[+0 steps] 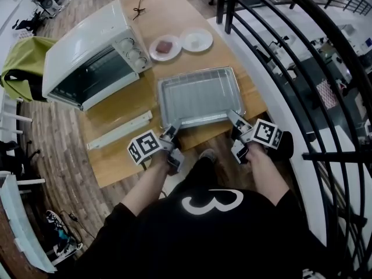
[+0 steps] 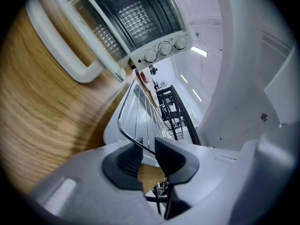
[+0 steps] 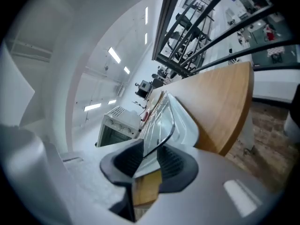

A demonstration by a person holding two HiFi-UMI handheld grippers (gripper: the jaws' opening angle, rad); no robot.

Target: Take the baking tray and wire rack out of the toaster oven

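The grey baking tray (image 1: 200,70) rests on the wooden table's near right part, with the wire rack (image 1: 197,97) lying in it. My left gripper (image 1: 170,133) is at the tray's near left corner and my right gripper (image 1: 237,121) at its near right corner. In the left gripper view the rack's rim wire (image 2: 132,135) runs between the parted jaws of the left gripper (image 2: 147,156), above the tray (image 2: 112,125). The right gripper (image 3: 150,158) likewise stands open around the rack's wire (image 3: 161,125) and the tray's rim (image 3: 185,125). Wood shows through both gaps.
The white toaster oven (image 1: 87,51) stands at the table's far left, its glass door folded down with the white handle (image 1: 119,131) near my left gripper. Two white plates (image 1: 165,47) (image 1: 196,39) sit behind the tray. A black railing (image 1: 279,68) runs along the right.
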